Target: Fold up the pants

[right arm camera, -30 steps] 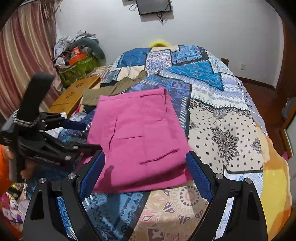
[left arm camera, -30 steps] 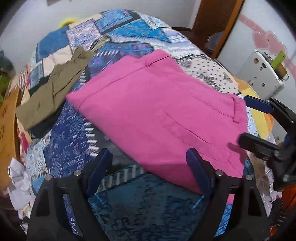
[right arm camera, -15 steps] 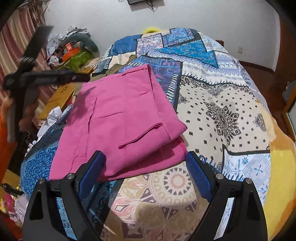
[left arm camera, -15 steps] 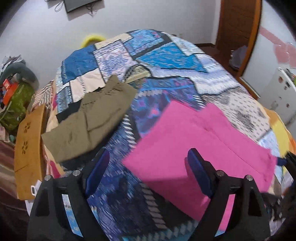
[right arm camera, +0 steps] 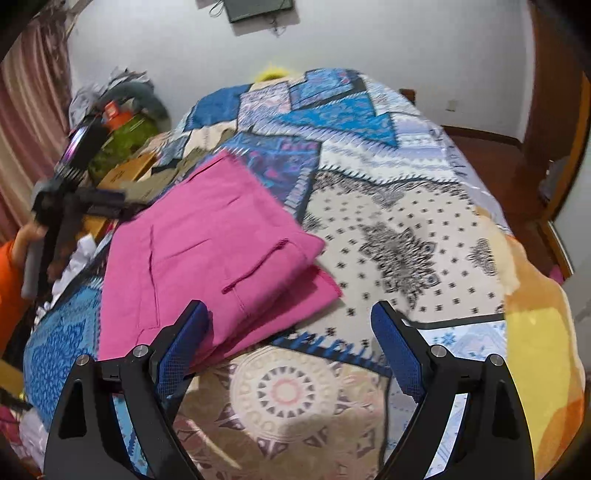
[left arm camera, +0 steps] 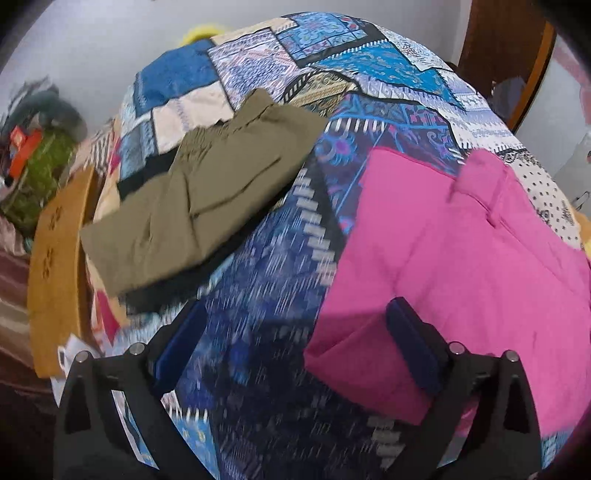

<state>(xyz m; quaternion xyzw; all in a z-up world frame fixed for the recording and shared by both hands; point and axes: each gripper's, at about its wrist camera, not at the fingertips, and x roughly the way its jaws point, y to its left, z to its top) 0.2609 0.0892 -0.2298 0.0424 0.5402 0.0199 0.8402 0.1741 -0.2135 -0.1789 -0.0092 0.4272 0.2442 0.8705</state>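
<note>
A patchwork bedspread (right arm camera: 388, 206) in blue, white and orange patterns covers the bed. Beside the bed on the left stands a wooden board (left arm camera: 55, 266) with cut-out shapes, and beyond it a green bag (right arm camera: 125, 133) amid piled clutter. A dark screen (right arm camera: 258, 9) hangs on the white wall, and pink curtains (right arm camera: 26, 110) hang at the left.

Pants (left arm camera: 461, 258): solid bright pink. Second garment (left arm camera: 199, 195): plain olive-khaki, over something black. Bedspread (right arm camera: 406, 229): patchwork of blue, turquoise and purple prints, cream panels with black dots and medallions, yellow-orange at the edge. Both grippers: black frames, blue pads (right arm camera: 397, 350). Curtain (right arm camera: 26, 110): dusty pink stripes. Sleeve (right arm camera: 9, 280): orange.
</note>
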